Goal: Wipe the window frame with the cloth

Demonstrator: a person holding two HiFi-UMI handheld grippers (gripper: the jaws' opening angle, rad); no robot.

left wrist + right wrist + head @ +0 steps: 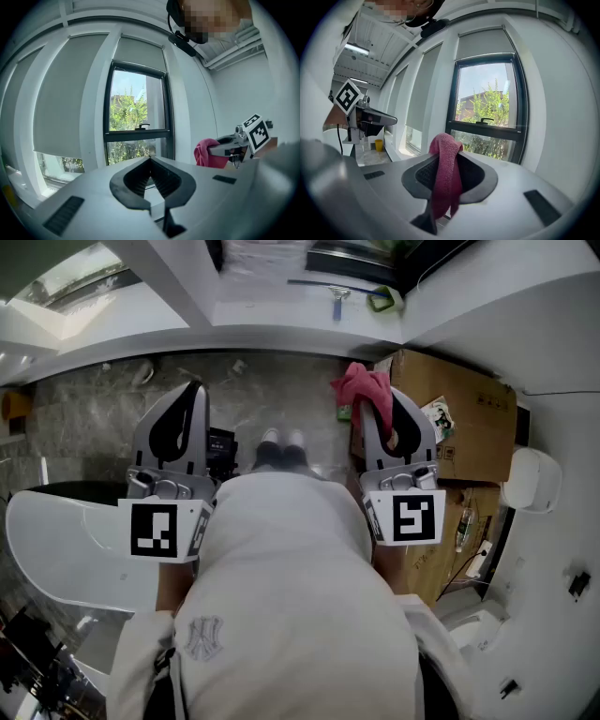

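Observation:
A pink cloth (361, 388) hangs from the tips of my right gripper (375, 407), which is shut on it. In the right gripper view the cloth (445, 173) drapes between and over the jaws of the right gripper (447, 143). The dark window frame (487, 126) stands ahead, some way beyond the jaw tips. My left gripper (194, 390) is held level with the right one and is shut with nothing in it; its tips meet at the left gripper (150, 160). The same window frame (138, 135) shows ahead of it, with the cloth (207, 152) off to the right.
A cardboard box (459, 418) stands on the floor at the right. A blue-handled tool (336, 296) and a green item (384, 300) lie on the window sill (281, 315). Grey roller blinds (65, 98) cover the panes to the left. A yellow cup (378, 145) sits on the sill.

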